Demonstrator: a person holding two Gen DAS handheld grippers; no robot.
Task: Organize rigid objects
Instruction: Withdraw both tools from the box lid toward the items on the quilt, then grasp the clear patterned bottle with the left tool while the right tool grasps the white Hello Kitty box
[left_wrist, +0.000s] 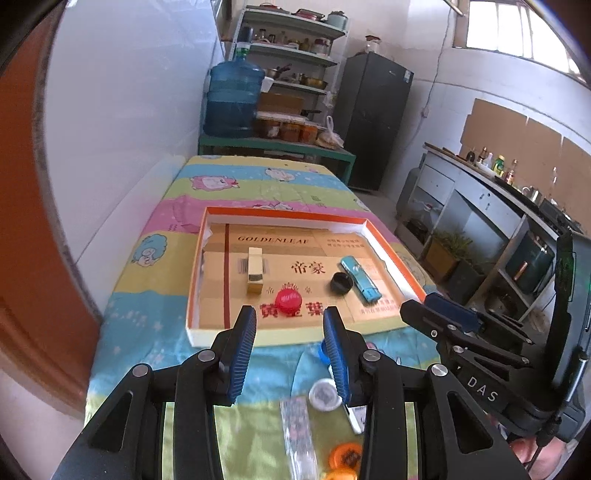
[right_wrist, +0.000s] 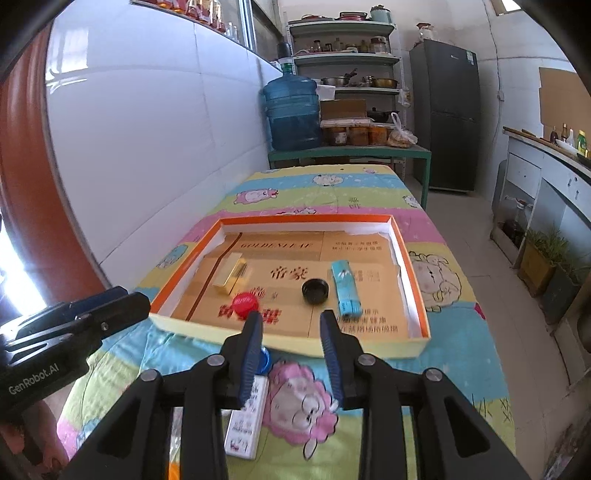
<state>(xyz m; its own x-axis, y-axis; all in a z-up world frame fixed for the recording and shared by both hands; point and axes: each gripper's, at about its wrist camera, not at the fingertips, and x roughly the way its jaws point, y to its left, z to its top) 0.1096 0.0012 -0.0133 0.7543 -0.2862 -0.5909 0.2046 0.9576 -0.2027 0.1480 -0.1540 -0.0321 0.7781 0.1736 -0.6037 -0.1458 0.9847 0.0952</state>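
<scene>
A shallow orange-rimmed box (left_wrist: 391, 249) (right_wrist: 410, 273) lies on the table, lined with cardboard. In it lie a red cap (left_wrist: 289, 300) (right_wrist: 245, 303), a black cap (left_wrist: 341, 283) (right_wrist: 315, 289), a teal pack (left_wrist: 360, 278) (right_wrist: 345, 287) and a gold box (left_wrist: 255, 271) (right_wrist: 231, 275). My left gripper (left_wrist: 290, 319) is open and empty, just before the box's near edge. My right gripper (right_wrist: 291, 321) is open and empty at the same edge. On the cloth near me lie a blue cap (left_wrist: 322, 350) (right_wrist: 264, 360), a white cap (left_wrist: 324, 394), a white pack (right_wrist: 246, 421), a clear tube (left_wrist: 297, 428) and orange caps (left_wrist: 345, 457).
The table wears a colourful cartoon cloth (left_wrist: 229, 184) (right_wrist: 325, 184), with a white wall on the left. Behind stand a blue water jug (left_wrist: 233, 99), shelves and a dark fridge (right_wrist: 445, 114). A kitchen counter (left_wrist: 491, 192) runs along the right.
</scene>
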